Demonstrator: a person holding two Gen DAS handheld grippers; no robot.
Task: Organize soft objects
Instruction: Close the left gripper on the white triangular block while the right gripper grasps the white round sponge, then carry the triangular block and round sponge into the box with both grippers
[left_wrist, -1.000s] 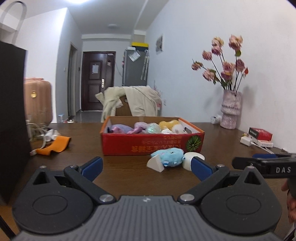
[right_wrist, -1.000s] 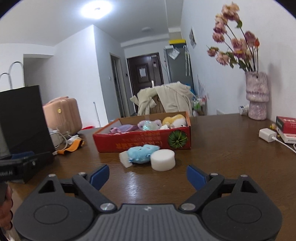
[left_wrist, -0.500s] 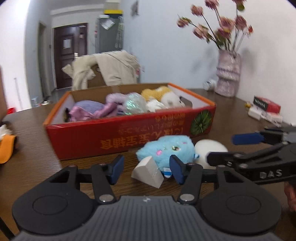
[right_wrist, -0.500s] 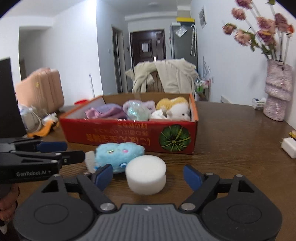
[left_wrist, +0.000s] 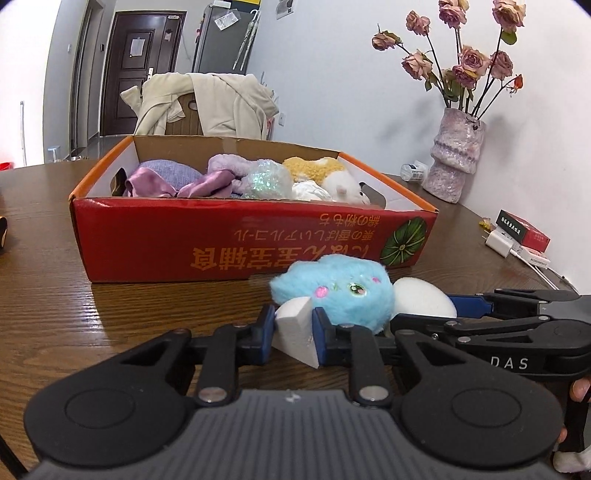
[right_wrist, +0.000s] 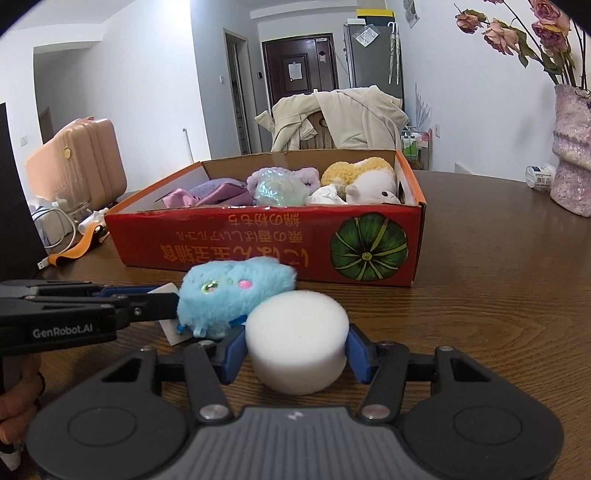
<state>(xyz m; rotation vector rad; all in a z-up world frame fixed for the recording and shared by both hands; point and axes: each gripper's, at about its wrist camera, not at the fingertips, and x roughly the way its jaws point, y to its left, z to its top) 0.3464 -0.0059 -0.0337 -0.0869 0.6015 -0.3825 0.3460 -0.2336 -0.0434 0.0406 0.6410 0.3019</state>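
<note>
Left fingers pinch wedge; right fingers clasp sponge.

Home dining area; wooden table, flower vase, coat-draped chair, suitcase

Both wrist cameras are looking low and close across the table, sharing the red box.

Plush toy before box, foam wedge left, foam cylinder right
</note>
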